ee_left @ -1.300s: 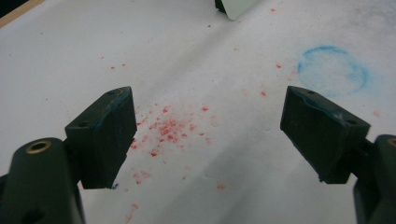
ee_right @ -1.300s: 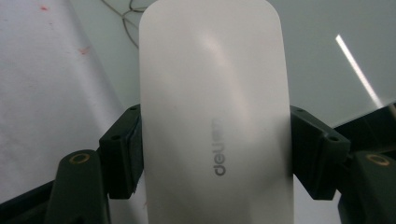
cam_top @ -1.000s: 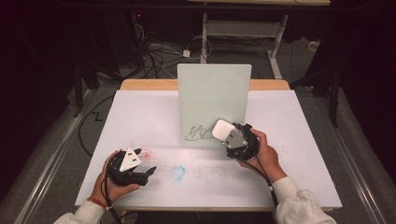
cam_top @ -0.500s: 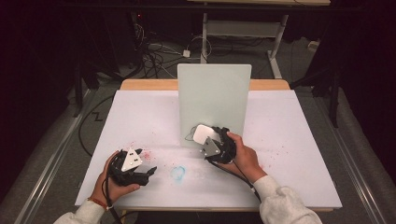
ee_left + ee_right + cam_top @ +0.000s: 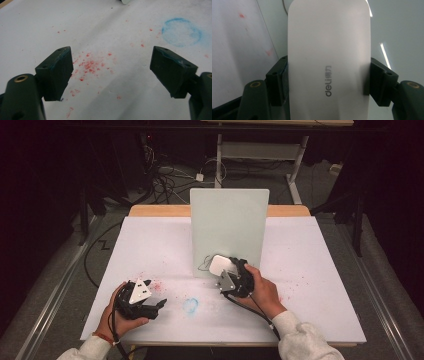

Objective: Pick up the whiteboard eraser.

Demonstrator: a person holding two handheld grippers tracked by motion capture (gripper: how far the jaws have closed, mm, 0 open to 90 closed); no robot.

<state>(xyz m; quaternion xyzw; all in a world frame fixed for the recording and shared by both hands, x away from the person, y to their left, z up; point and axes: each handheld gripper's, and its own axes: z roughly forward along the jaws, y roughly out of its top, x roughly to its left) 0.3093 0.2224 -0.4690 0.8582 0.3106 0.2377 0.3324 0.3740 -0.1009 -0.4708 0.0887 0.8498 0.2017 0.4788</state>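
Observation:
A pale whiteboard point(image 5: 229, 225) stands upright at the middle of the table, with a thin dark scribble point(image 5: 203, 264) near its bottom edge. My right gripper point(image 5: 227, 270) is shut on a white Deli eraser point(image 5: 220, 265), holding it against the foot of the board just right of the scribble. In the right gripper view the eraser point(image 5: 329, 57) sits clamped between both jaws of the right gripper point(image 5: 329, 80), with the board's surface behind it. My left gripper point(image 5: 159, 304) rests low over the table at front left. Its jaws stand wide open in the left gripper view point(image 5: 110, 67), with nothing between them.
The white tabletop point(image 5: 150, 245) carries red specks point(image 5: 91, 65) under the left gripper and a faint blue ring point(image 5: 190, 305) between the two hands. More red specks point(image 5: 295, 282) lie to the right. Cables and a desk frame point(image 5: 260, 150) stand on the floor beyond the table.
My right gripper carried the eraser left along the foot of the board toward the scribble, mostly in the first half second. The left gripper stayed put.

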